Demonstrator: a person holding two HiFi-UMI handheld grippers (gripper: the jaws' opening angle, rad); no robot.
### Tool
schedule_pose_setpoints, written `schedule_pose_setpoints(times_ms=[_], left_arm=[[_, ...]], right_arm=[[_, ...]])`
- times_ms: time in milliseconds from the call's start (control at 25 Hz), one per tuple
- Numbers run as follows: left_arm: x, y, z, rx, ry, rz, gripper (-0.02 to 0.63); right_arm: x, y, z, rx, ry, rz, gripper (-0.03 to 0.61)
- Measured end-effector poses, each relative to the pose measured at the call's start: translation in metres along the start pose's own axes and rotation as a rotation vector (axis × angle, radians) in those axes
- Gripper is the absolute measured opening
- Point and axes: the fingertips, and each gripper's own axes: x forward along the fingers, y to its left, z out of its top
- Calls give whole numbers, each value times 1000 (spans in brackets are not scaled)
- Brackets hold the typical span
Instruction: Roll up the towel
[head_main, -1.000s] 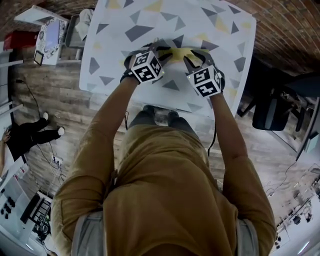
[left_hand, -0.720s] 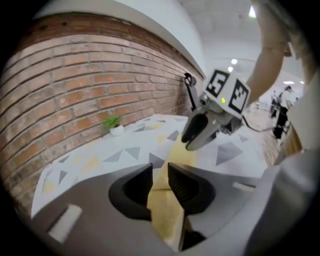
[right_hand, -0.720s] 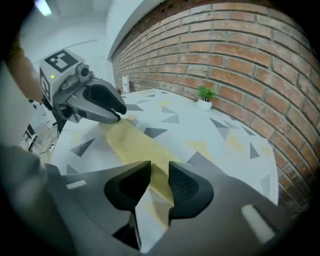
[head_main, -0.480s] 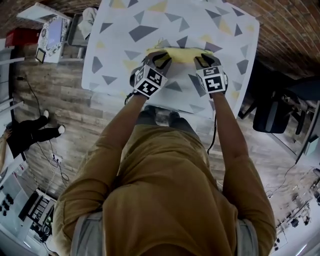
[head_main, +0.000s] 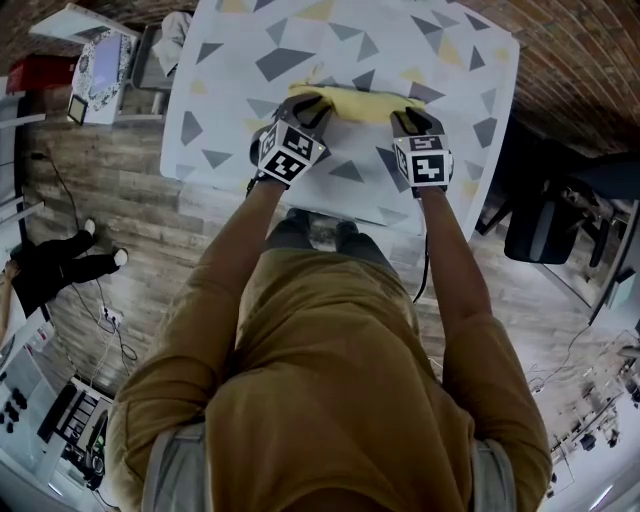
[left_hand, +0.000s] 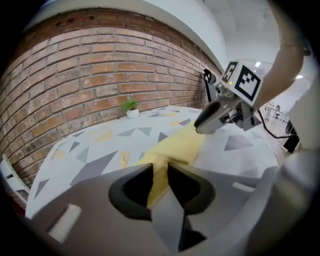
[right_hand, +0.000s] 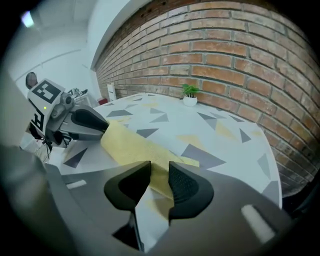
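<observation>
grip: our left gripper (left_hand: 160, 172) clamped on towel (head_main: 362, 102), left half of table (head_main: 225, 95) | our right gripper (right_hand: 159, 172) clamped on it, table's right half | towel: narrow strip across table's middle | advice: we'd turn both ends together, tight, toward table's far edge

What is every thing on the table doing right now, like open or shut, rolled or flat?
Yellow cloth towel: gathered into a long narrow band, lying on the triangle-patterned white table, both ends gripped.
Left gripper: shut on the towel's end.
Right gripper: shut on the other end.
Small green potted plant: upright, by the brick wall.
</observation>
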Motion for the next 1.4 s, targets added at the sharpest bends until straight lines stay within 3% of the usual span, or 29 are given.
schedule_pose_setpoints(times_ms=[240, 520, 680, 760, 960, 1160, 1400], left_arm=[[1, 0, 0, -19, -3, -16, 103], [-31, 25, 18, -134, -144, 52, 104], [-53, 40, 4, -183, -178, 101, 103], [-66, 46, 2, -239, -198, 109, 100], [-94, 48, -9, -345, -241, 108, 84], [-123, 49, -5, -347, -268, 120, 63], [-184, 64, 46, -267, -432, 178, 62]], right_arm=[[1, -1, 0, 4, 3, 6, 115], [-21, -5, 13, 52, -96, 21, 117], [-45, -11, 11, 165, -160, -12, 105], [-57, -13, 8, 223, -190, -33, 50], [-85, -16, -15, 340, -214, -91, 5], [-118, -22, -21, 475, -297, -130, 3], [-185, -22, 26, 431, -499, -180, 5]])
